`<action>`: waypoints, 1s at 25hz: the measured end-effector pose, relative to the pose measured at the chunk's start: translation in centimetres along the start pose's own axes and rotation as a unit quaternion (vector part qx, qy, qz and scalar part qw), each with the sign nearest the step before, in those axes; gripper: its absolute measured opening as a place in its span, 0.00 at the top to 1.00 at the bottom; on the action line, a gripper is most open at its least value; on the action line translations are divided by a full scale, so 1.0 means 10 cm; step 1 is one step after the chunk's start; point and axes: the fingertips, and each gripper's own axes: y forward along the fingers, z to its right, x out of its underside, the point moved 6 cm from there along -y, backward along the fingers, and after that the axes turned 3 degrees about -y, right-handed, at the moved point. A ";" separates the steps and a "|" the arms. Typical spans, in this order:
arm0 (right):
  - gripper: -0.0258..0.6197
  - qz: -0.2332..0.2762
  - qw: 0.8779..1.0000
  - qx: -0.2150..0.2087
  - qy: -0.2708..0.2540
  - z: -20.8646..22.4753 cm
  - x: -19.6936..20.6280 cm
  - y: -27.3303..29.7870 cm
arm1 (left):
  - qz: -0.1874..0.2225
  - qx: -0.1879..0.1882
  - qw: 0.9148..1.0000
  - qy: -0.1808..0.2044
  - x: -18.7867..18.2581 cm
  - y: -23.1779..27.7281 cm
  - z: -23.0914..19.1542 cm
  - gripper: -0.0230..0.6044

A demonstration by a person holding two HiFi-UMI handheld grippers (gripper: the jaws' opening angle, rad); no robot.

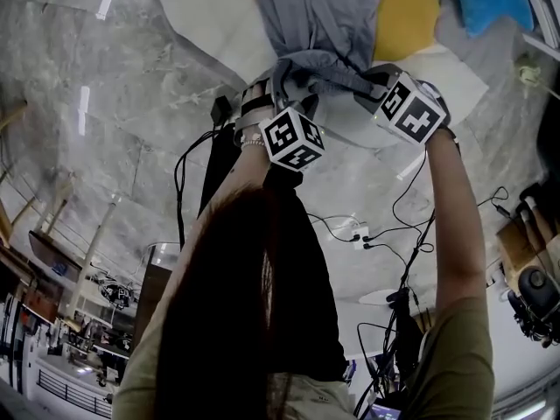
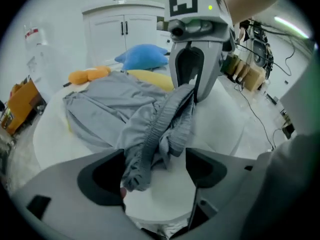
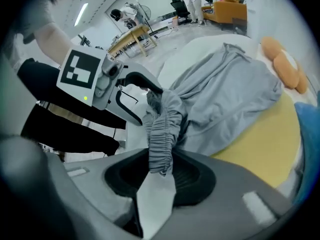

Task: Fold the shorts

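I note right gripper (image 3: 161, 170) clamped on ruched elastic waistband (image 3: 162, 134) of grey shorts (image 3: 225, 94), left gripper (image 2: 155, 171) jaws apart, crumpled fabric between

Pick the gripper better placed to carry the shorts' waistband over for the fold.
Right gripper: its fingers are clamped on the gathered waistband of the shorts. The left gripper stands open, waistband loose between its fingers, so it must close first.

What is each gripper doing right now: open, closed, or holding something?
Left gripper: open, the shorts waistband lies between its jaws, not pinched.
Right gripper: closed on the shorts' waistband.
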 end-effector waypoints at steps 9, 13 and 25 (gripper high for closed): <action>0.76 0.028 0.995 -0.083 0.045 -0.05 -0.02 -0.09 | -0.045 0.033 0.998 -0.018 0.00 0.20 -0.06 0.40; 0.76 0.026 0.997 -0.073 0.029 -0.03 -0.09 -0.09 | -0.052 0.064 0.996 -0.039 -0.04 0.13 -0.15 0.84; 0.76 0.100 0.988 -0.076 0.094 -0.13 -0.34 -0.52 | -0.002 0.111 0.990 -0.090 -0.08 -0.51 -0.45 0.88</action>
